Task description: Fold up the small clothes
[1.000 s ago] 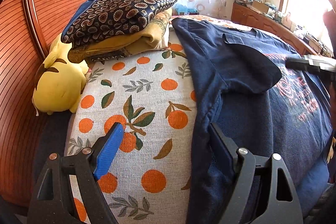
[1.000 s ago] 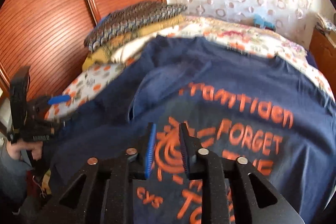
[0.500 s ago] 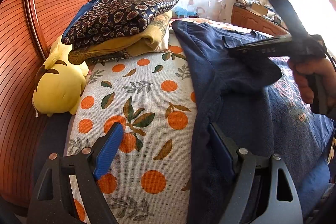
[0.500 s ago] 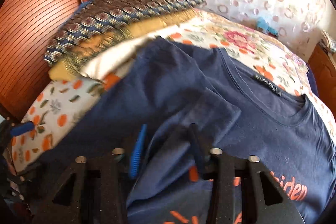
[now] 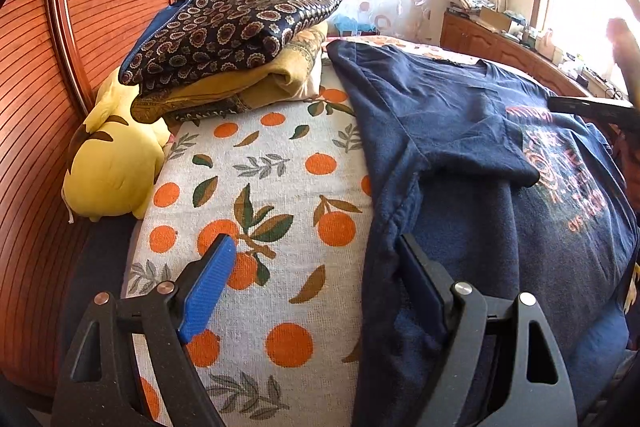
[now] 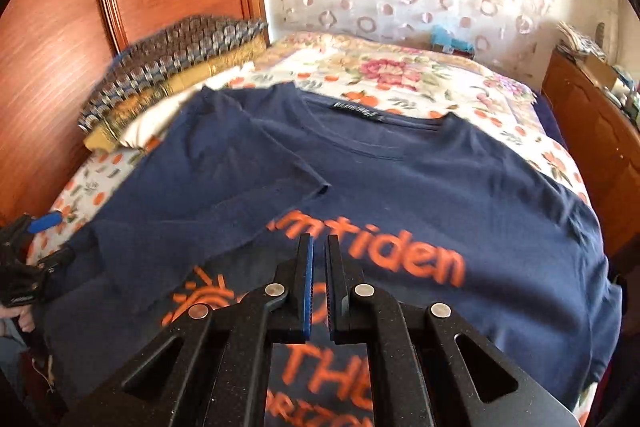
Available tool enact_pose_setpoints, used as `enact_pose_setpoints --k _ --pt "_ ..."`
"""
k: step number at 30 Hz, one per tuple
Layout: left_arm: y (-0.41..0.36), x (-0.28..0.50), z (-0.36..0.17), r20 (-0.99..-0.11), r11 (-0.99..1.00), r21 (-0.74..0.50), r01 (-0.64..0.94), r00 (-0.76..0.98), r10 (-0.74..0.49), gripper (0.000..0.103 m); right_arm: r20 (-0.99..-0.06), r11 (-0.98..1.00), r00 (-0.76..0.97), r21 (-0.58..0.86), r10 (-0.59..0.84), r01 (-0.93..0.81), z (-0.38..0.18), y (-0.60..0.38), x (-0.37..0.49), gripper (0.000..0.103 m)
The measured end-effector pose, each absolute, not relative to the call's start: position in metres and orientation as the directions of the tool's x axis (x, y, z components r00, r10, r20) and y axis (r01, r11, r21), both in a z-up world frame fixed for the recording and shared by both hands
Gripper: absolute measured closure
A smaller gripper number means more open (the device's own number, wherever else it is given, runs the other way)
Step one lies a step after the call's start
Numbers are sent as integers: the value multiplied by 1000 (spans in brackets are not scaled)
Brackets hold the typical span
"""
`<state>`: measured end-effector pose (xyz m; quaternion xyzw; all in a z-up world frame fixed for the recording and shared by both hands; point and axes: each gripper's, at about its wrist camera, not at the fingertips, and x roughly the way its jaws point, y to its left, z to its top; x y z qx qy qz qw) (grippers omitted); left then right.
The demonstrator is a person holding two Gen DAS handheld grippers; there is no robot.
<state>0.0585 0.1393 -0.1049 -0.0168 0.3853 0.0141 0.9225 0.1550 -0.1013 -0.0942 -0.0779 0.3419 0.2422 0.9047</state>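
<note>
On the bed [image 5: 256,187], a navy T-shirt [image 6: 420,195] lay flat, collar at twelve o'clock, one sleeve folded inward. The left tongs [image 5: 316,287] gaped wide astride its side edge; the right tongs [image 6: 319,283], nearly shut and empty, hovered over the print.

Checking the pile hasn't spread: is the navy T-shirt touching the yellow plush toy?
Apart. The left wrist view shows orange-print bedspread between the T-shirt and the plush toy.

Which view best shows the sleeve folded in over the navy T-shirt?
The right wrist view: the folded sleeve lies whole on the navy T-shirt, near the collar and print. The left wrist view shows the sleeve side-on and foreshortened, its hem reaching the print.
</note>
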Motion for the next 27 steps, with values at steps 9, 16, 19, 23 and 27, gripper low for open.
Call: enact_pose_setpoints --k 9,16,19,23,27 --pt "93 55 -57 -626 997 -8 74 778 -63 21 -606 922 726 32 325 -386 -92 -221 101 74" --pt "25 95 -49 -629 976 -4 219 758 -173 21 -606 965 761 48 232 -256 -106 -311 72 74" --pt "-6 116 -51 -644 959 -27 284 728 -233 21 -616 975 760 66 207 -211 -112 -329 71 65" --pt "-46 136 -57 -673 938 -33 346 686 -277 21 -633 981 750 100 192 -166 -121 -342 76 59" --pt "-79 150 -63 -703 920 -25 392 647 -295 21 -649 979 733 140 205 -150 -115 -348 95 59"
